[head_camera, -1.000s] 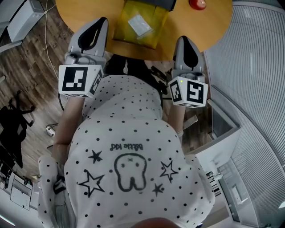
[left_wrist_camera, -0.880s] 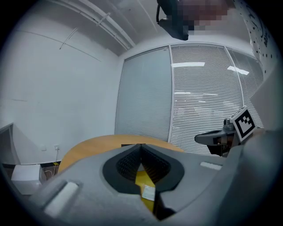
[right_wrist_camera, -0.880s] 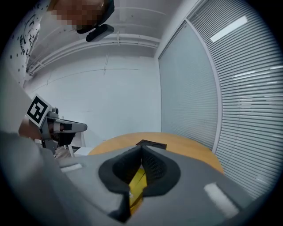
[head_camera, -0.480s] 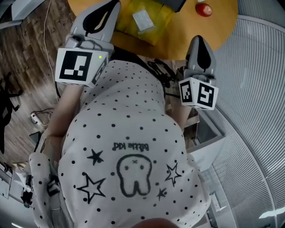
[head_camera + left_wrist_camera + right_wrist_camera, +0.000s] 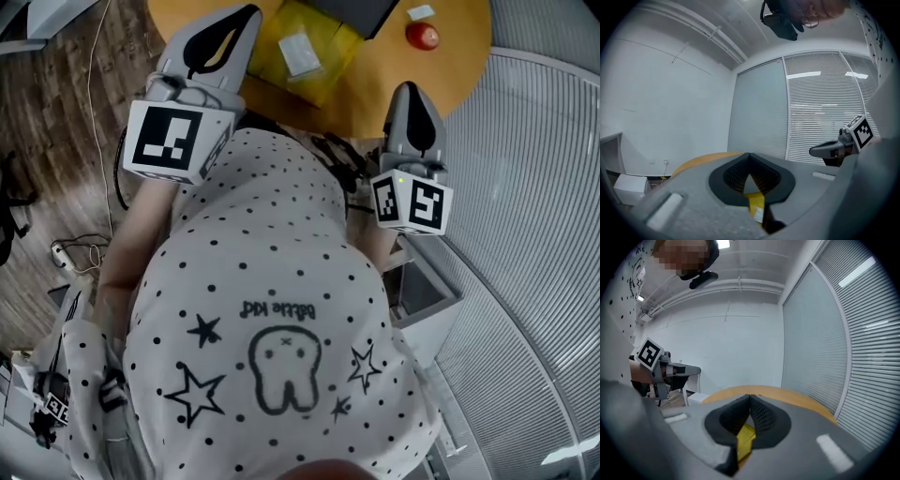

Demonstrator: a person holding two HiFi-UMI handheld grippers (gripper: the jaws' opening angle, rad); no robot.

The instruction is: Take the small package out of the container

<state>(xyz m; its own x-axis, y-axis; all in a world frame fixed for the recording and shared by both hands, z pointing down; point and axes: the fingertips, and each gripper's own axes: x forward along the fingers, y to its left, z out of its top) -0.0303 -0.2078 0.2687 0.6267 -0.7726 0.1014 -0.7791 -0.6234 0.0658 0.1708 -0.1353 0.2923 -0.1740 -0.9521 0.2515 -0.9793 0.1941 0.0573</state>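
A yellow container [image 5: 323,37] lies on the round wooden table [image 5: 455,70], with a small pale package [image 5: 300,54] lying on top of it. My left gripper [image 5: 246,13] is raised at the table's near left edge, just left of the container, its jaws shut and empty. My right gripper [image 5: 409,86] hangs at the near right edge, right of the container, also shut and empty. In the left gripper view the tips [image 5: 749,155] meet, and the yellow container [image 5: 754,202] shows below them. In the right gripper view the tips [image 5: 750,397] meet above the yellow container [image 5: 745,439].
A red round object [image 5: 423,36], a small white card [image 5: 421,12] and a dark object [image 5: 352,11] lie farther back on the table. Slatted blinds [image 5: 544,187] run along the right, with a low cabinet [image 5: 422,291] beside me. Wooden floor with cables lies left.
Both grippers have risen a little near the table's edge; the left one now overlaps the tabletop beside the yellow container. More of the table's far side shows. Both stay shut.
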